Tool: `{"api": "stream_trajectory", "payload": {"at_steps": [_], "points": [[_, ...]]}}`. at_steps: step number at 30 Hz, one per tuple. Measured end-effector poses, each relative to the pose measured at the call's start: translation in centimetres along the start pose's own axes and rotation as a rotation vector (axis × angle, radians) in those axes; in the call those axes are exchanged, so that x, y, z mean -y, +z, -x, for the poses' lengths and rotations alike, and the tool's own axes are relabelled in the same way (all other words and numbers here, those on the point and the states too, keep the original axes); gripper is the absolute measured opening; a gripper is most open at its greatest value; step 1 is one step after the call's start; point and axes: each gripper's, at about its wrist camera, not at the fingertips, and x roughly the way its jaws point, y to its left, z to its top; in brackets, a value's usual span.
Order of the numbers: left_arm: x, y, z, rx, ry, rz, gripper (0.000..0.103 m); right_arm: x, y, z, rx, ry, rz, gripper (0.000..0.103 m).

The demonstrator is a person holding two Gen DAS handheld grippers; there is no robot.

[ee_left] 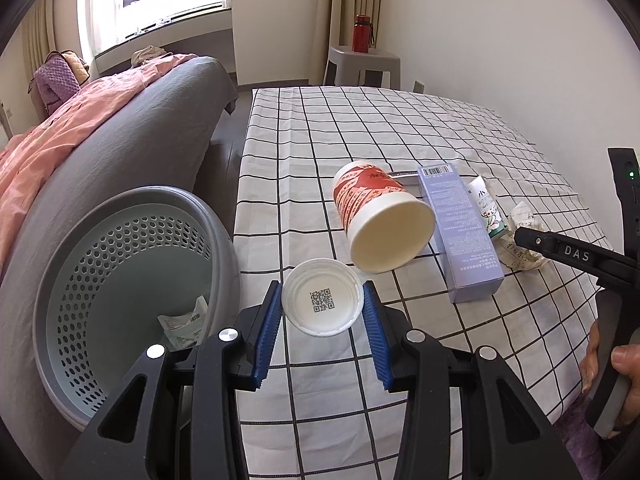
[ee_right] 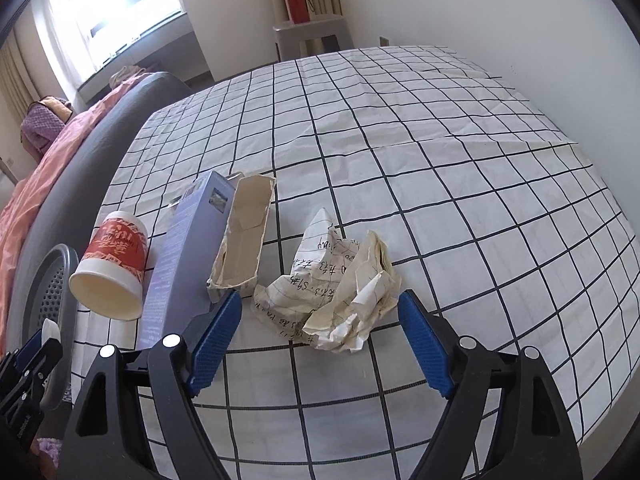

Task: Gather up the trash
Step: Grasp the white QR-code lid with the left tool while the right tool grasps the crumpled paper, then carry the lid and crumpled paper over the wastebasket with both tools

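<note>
Lid (ee_left: 321,302) first: a thin white plastic disc with a printed code on it, sitting between the blue pads of my left gripper (ee_left: 322,334), which look pressed against its two opposite edges, so I judge I have it pinched across its width, just over the near edge of the checked cloth (ee_left: 400,128) and beside the grey perforated basket (ee_left: 120,280), where some scraps of paper already lie. I expect it to be very light and springy, likely to bow or pop out if squeezed hard, so the rim is the right place to hold. My right gripper (ee_right: 320,338) hangs wide open and holds nothing, its pads either side of the crumpled paper (ee_right: 336,296), handwritten, soft and almost weightless; closing on the thick middle of the wad should bite best. Just left of it lie a torn open carton (ee_right: 242,236), flimsy and crushable, and a long lilac box (ee_left: 460,236), stiff enough to take across its narrow sides. The red-printed paper cup (ee_left: 380,216) lies on its side, mouth toward me, free to roll. The cloth is wrinkled and may drag. Beyond stand a stool with a red bottle (ee_left: 362,34), a bright window, and a bed with a pink cover (ee_left: 60,128).
</note>
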Motion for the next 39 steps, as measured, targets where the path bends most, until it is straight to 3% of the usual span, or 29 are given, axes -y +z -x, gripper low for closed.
{"api": "stream_trajectory", "payload": {"at_steps": [4, 8, 12, 24, 39], "points": [[-0.3, 0.0, -0.2, -0.01, 0.007, 0.003, 0.039, -0.2, -0.1, -1.1, -0.029, -0.01, 0.005, 0.078], [-0.5, 0.0, 0.0, -0.005, 0.01, 0.004, 0.039, -0.3, -0.2, -1.2, -0.026, -0.002, 0.01, 0.067], [-0.6, 0.0, -0.2, -0.008, 0.013, 0.008, 0.039, -0.2, -0.3, -0.8, -0.012, 0.008, 0.006, 0.064], [-1.6, -0.1, 0.7, 0.015, 0.031, 0.017, 0.039, 0.6, -0.9, 2.4, 0.042, 0.017, -0.028, 0.064], [-6.2, -1.1, 2.1, 0.033, 0.106, 0.079, 0.039, -4.9, -2.9, 7.1, 0.081, 0.147, 0.063, 0.064]]}}
